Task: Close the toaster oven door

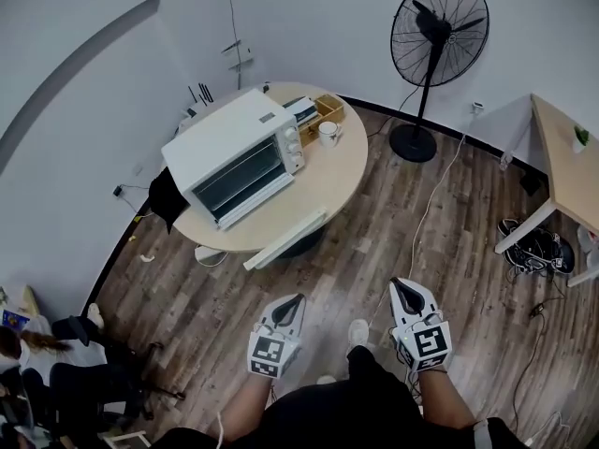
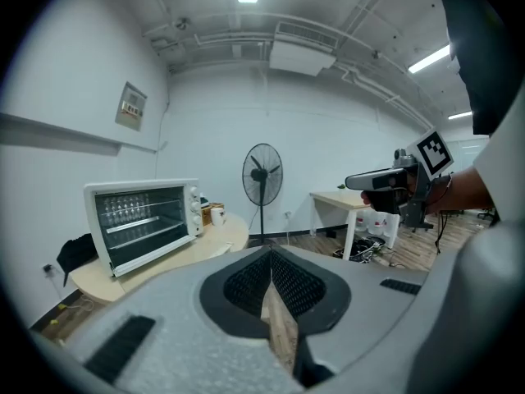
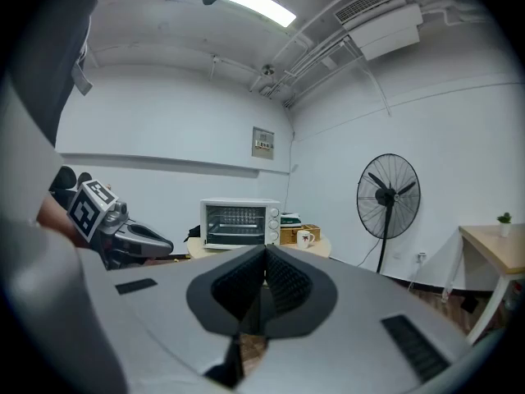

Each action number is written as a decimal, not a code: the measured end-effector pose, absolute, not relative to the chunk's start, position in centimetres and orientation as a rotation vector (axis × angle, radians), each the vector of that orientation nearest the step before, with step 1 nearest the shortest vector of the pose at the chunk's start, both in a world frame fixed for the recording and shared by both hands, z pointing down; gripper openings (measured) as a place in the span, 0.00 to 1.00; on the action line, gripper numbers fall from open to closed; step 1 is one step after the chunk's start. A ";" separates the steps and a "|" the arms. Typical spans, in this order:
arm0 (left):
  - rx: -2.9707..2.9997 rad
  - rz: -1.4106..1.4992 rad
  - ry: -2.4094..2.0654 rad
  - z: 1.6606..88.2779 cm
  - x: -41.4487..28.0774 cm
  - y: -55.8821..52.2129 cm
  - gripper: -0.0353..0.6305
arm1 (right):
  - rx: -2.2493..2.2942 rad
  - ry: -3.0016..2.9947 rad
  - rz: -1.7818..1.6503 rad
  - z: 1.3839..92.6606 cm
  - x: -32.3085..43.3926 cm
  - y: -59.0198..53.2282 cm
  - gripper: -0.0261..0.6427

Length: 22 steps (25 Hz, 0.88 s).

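A white toaster oven (image 1: 239,152) stands on the round wooden table (image 1: 351,171), its glass door facing the front left and standing upright against the oven's front. In the left gripper view the toaster oven (image 2: 143,224) is far off at the left; in the right gripper view the toaster oven (image 3: 239,222) is ahead in the middle. My left gripper (image 1: 298,299) and right gripper (image 1: 400,284) hover over the floor well short of the table. Both are shut with nothing between the jaws.
A white mug (image 1: 328,133) and a wooden box (image 1: 328,108) sit to the right of the oven. A long white slab (image 1: 285,239) lies at the table's near edge. A standing fan (image 1: 435,64), a second table (image 1: 566,157), floor cables and a seated person (image 1: 37,354) surround the spot.
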<state>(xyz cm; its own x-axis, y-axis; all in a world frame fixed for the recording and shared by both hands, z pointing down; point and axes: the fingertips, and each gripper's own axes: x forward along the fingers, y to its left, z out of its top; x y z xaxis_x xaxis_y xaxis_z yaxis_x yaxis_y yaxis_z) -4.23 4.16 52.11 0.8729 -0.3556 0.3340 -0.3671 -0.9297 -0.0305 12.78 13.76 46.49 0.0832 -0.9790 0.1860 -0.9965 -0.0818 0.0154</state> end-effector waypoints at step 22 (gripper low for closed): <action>2.776 0.688 -1.164 53.2 -2.5 -8.8 0.06 | 1.732 -2.445 0.178 48.2 17.1 -5.6 0.03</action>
<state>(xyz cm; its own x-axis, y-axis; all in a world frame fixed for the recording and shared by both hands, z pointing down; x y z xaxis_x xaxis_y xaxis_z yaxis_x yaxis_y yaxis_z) -2.53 -8.81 53.22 0.6167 -0.6652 0.4209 -0.6892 -0.7146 -0.1196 17.12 -5.57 48.20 -0.3279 -0.9271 0.1818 -0.9436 0.3306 -0.0159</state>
